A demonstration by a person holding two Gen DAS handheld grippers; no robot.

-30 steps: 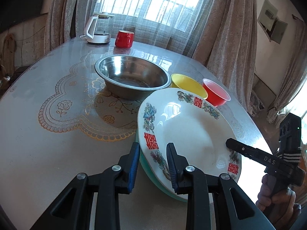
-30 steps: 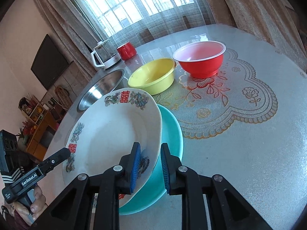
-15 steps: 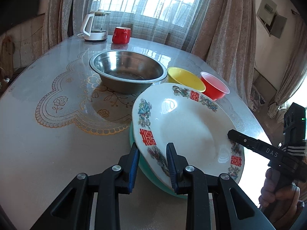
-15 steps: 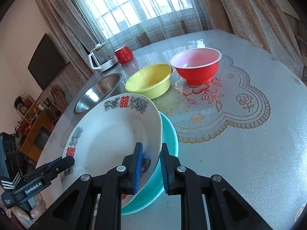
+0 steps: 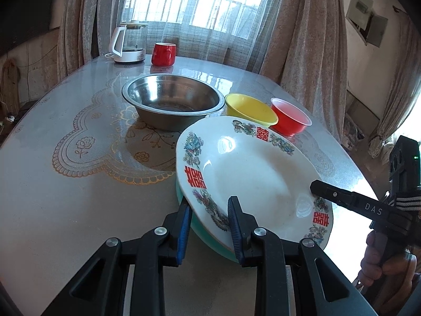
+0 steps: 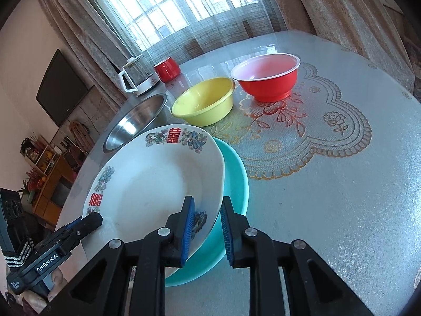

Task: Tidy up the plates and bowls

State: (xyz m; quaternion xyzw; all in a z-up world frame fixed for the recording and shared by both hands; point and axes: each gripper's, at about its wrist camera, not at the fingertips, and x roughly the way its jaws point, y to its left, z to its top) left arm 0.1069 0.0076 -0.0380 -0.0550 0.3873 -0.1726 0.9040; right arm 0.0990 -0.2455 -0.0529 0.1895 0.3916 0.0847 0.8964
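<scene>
**Both grippers on the white plate**

Our left gripper [image 5: 209,226] and right gripper [image 6: 206,227] each clamp the patterned white plate [image 5: 252,173] atop the teal plate [image 6: 234,173]. Beyond stand steel [image 5: 171,102], yellow [image 6: 204,101] and red [image 6: 267,76] bowls.

"DAS" marks right gripper [image 5: 314,186]; "GenRobot.AI" marks left gripper [image 6: 90,220].
</scene>
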